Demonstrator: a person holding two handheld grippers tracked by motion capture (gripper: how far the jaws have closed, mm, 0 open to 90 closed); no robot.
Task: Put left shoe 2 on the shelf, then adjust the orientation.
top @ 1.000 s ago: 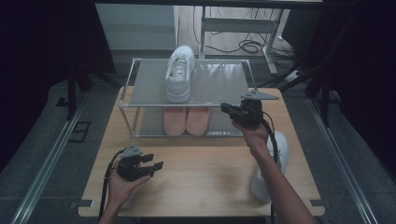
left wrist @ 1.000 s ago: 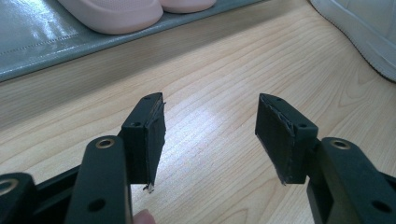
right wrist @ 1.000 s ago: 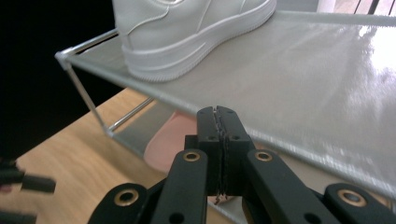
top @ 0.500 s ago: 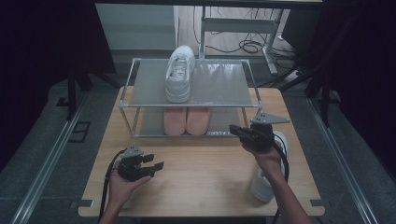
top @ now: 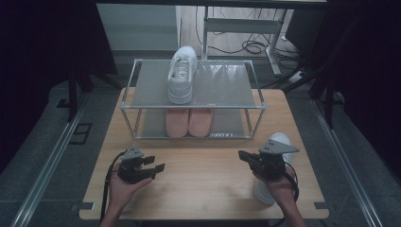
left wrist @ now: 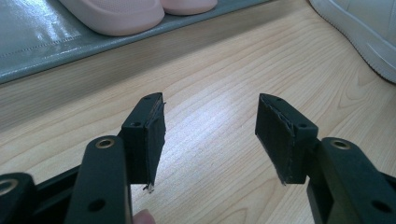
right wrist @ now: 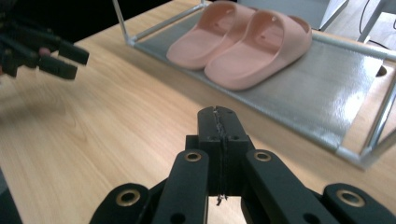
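One white sneaker (top: 182,75) sat on the rack (top: 236,92) top; its mate (top: 274,142) remained on the table beside the empty, closed right gripper (top: 243,155), left gripper (top: 158,166) idle, jaws apart.

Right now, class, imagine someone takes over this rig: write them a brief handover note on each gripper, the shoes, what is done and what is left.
Left gripper: jaws open, empty, low over the wooden table.
Right gripper: jaws shut, empty, beside the white sneaker on the table.
Things: the other white sneaker stands on the top shelf of the metal-framed rack; the pair of pink slides lies on its lower shelf.
Done: one sneaker shelved.
Left, probably: open the right gripper, pick up the sneaker on the table and set it beside its mate.
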